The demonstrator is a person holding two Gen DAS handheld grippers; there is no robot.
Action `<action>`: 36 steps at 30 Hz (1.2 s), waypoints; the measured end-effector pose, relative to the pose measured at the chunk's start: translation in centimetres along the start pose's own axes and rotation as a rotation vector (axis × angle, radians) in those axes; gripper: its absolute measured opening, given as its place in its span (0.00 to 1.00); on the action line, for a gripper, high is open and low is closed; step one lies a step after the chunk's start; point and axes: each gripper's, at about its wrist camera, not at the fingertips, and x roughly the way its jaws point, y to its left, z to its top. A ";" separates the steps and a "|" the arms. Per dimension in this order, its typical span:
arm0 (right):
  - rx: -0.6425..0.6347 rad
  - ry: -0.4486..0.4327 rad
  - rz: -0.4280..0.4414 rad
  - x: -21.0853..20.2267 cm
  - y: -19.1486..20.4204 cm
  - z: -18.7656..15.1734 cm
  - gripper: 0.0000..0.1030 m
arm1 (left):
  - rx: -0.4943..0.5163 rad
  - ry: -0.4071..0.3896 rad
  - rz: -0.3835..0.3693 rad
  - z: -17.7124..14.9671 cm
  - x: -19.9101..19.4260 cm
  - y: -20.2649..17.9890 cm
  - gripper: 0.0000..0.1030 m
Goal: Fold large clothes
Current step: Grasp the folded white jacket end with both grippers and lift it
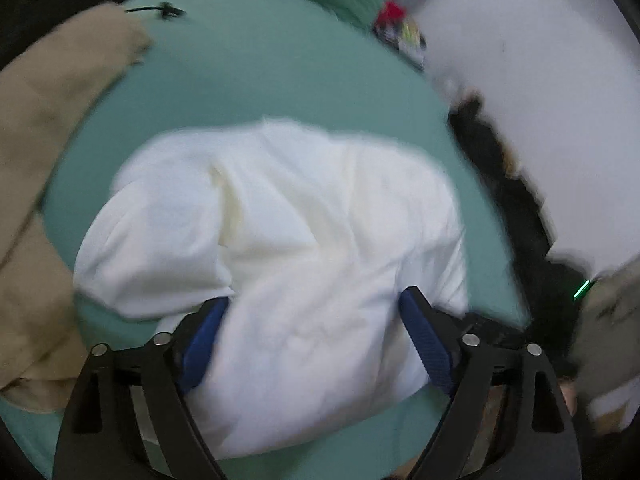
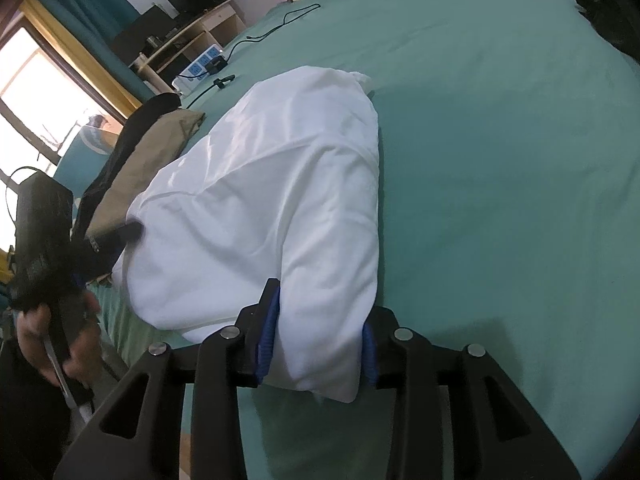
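1. A white garment (image 1: 276, 248) lies bunched in a soft heap on a bed covered with a green sheet (image 1: 248, 76); in the left wrist view it fills the middle and lower half of the picture.
2. The left gripper (image 1: 312, 320) has its blue-padded fingers (image 1: 202, 344) spread wide, one on each side of the near end of the white garment; cloth bulges between them, but I cannot tell whether the pads press it.
3. The right gripper (image 2: 318, 344) has its fingers (image 2: 267, 334) drawn in on a thick fold at the garment's near edge, the white cloth (image 2: 272, 204) pinched between the two blue pads and hanging a little below them.
4. From the right wrist view the garment runs from the fingers toward 11 o'clock, its far end a knotted-looking tuft near the top centre.
5. A tan garment (image 1: 44, 168) lies at 9 o'clock in the left wrist view, just beside the white heap; in the right wrist view it sits at 10 o'clock with dark clothing (image 2: 132, 136) against it.
6. A black cable (image 2: 276, 28) trails over the sheet at 11 o'clock, leading to a white power strip (image 2: 202, 66).
7. The person's hand (image 2: 52, 340) grips the other tool's handle at 8 o'clock in the right wrist view.
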 end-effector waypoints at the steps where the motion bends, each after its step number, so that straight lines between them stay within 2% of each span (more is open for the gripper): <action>1: 0.000 0.002 -0.006 0.0 0.1 0.0 0.34 | 0.063 0.004 0.057 -0.1 0.5 -1.0 0.86; 3: -0.004 0.005 -0.018 -0.1 0.3 0.1 0.34 | 0.149 0.009 0.126 -0.3 0.9 -2.4 0.86; 6: -0.021 0.006 -0.034 -0.5 0.8 0.2 0.38 | 0.121 -0.010 0.137 0.1 0.2 -1.7 0.86; 9: -0.038 -0.014 -0.016 -1.2 1.0 0.7 0.42 | 0.099 -0.061 0.184 0.5 -0.4 -0.9 0.86; 16: -0.080 -0.064 -0.040 -1.7 1.0 2.1 0.60 | 0.026 -0.080 0.155 0.8 0.1 -0.3 0.86; 20: -0.027 -0.069 0.011 -1.0 -0.3 2.8 0.63 | 0.037 -0.084 0.149 0.9 0.6 -0.3 0.87; 22: 0.021 -0.067 0.038 -0.3 -1.1 3.1 0.68 | 0.028 -0.079 0.147 1.0 1.4 -0.1 0.91; 26: 0.102 -0.049 0.114 1.6 -2.1 3.4 0.68 | 0.020 -0.079 0.161 1.2 2.0 -0.1 0.95; 30: 0.073 -0.069 0.113 2.2 -1.3 3.2 0.68 | 0.029 -0.073 0.196 1.3 1.6 -0.7 0.95; 34: 0.064 -0.070 0.123 2.3 -1.4 3.3 0.68 | 0.081 -0.185 0.245 1.3 -1.6 -1.4 0.95; 36: 0.059 -0.072 0.124 2.3 -1.5 3.2 0.68 | 0.065 -0.199 0.264 1.4 -2.1 -0.5 0.95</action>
